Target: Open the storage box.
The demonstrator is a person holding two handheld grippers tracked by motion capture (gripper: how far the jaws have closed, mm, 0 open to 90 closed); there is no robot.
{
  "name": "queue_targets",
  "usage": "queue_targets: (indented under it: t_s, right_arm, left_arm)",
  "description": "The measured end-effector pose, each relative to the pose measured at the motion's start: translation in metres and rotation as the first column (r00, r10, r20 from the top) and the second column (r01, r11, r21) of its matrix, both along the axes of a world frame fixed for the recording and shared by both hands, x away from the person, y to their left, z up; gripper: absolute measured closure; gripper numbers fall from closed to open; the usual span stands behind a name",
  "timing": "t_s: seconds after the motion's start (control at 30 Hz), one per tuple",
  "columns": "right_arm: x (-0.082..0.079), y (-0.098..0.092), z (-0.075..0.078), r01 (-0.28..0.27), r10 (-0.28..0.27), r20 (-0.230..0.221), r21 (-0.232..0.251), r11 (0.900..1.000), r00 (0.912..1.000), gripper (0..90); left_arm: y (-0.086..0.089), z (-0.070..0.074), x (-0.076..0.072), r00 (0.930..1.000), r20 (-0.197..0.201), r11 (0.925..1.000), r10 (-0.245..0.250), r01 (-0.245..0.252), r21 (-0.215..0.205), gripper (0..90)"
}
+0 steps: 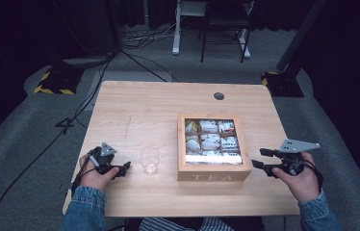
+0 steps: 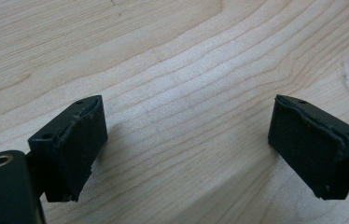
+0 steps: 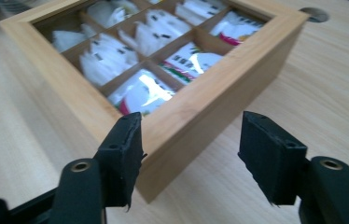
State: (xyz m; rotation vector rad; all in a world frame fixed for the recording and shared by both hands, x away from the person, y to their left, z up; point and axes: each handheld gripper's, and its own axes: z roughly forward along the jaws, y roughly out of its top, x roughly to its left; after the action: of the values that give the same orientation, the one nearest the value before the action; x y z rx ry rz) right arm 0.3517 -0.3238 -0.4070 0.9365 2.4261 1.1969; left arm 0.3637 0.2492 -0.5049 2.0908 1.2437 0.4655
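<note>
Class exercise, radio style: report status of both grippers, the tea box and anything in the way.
Left gripper open, empty, over bare table. Right gripper open, at tea box corner, not gripping. Box lid closed. Clear cup left of box, apart.

high view overhead; right gripper view close on tea box (image 3: 196, 112).

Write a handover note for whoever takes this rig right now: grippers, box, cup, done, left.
Left gripper: open, holding nothing, low over the table just left of the clear cup.
Right gripper: open, nothing between its fingers, poised at the near right corner of the tea box, apart from the wood.
Tea box: mid-table, glass lid down, tea bags in their compartments.
Cup: upright, empty, left of the box.
Done: nothing visible.
Left: probably open the lid, move a bag to the cup.
</note>
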Motion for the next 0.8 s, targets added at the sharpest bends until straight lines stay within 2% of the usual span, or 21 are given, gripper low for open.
queue_targets:
  t_s: [0.1,0.23,0.33,0.43,0.57,0.8]
  right_arm:
    - [-0.003,0.011,-0.001,-0.055,0.052,-0.070,-0.051,0.997,0.9962,31.4]
    - [-0.004,0.018,-0.004,-0.079,0.073,-0.078,-0.073,0.994,0.9943,28.9]
    - [-0.005,0.025,-0.009,-0.072,0.061,-0.114,-0.099,0.993,0.9917,24.2]
    - [-0.004,0.028,-0.015,-0.056,0.041,-0.133,-0.106,0.993,0.9902,26.8]
    - [-0.003,0.030,-0.023,-0.050,0.033,-0.136,-0.128,0.990,0.9902,29.6]
    - [-0.001,0.032,-0.032,-0.073,0.052,-0.144,-0.145,0.987,0.9882,38.4]
  left_arm:
    - [0.000,0.000,0.000,1.0000,0.000,1.0000,-0.001,0.001,0.001,12.0]
    - [0.000,0.000,0.000,1.0000,0.000,1.0000,0.000,0.000,0.000,12.0]
    - [0.000,0.000,0.000,1.0000,0.000,1.0000,-0.001,0.001,0.001,12.0]
    - [0.000,0.000,0.000,1.0000,0.000,1.0000,-0.001,0.001,0.001,12.0]
    - [0.000,0.000,0.000,1.0000,0.000,1.0000,0.000,0.000,0.000,12.0]
    - [0.000,0.000,0.000,1.0000,0.000,1.0000,0.000,0.000,0.000,12.0]
